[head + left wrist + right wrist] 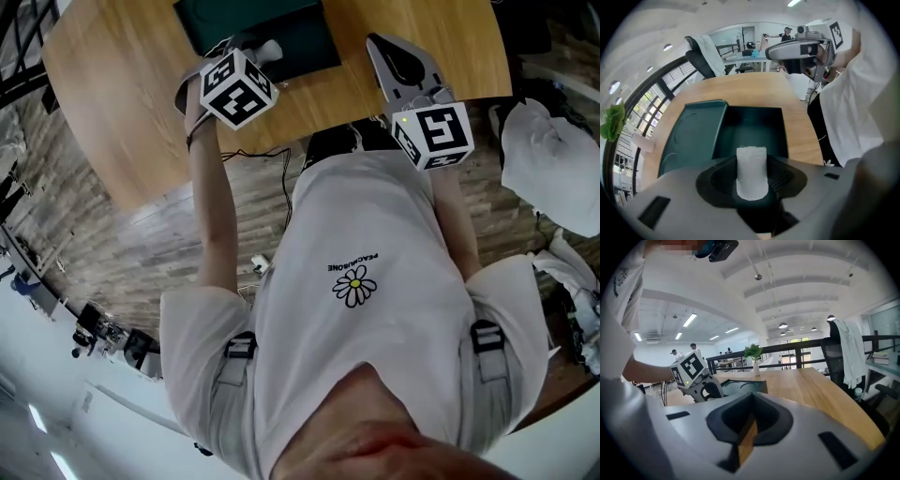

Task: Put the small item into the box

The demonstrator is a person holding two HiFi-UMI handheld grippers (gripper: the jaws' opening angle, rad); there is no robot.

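Note:
A dark green box (281, 28) lies open on the wooden table (122, 75), its lid (693, 131) folded out to the left and its inside (750, 124) dark and bare. My left gripper (262, 49) hovers at the box's near edge, shut on a small white item (751, 171) that stands upright between the jaws. The white item (271, 49) also shows in the head view. My right gripper (384, 52) hangs over the table to the right of the box, its jaws together with nothing between them (749, 427). From there the left gripper (693, 376) is seen beside the box (740, 386).
A black office chair draped with a white garment (846, 352) stands at the table's far side. A potted plant (753, 352) sits on the table's far end. Cables (272, 155) and a white cap (548, 159) lie on the wood floor by my legs.

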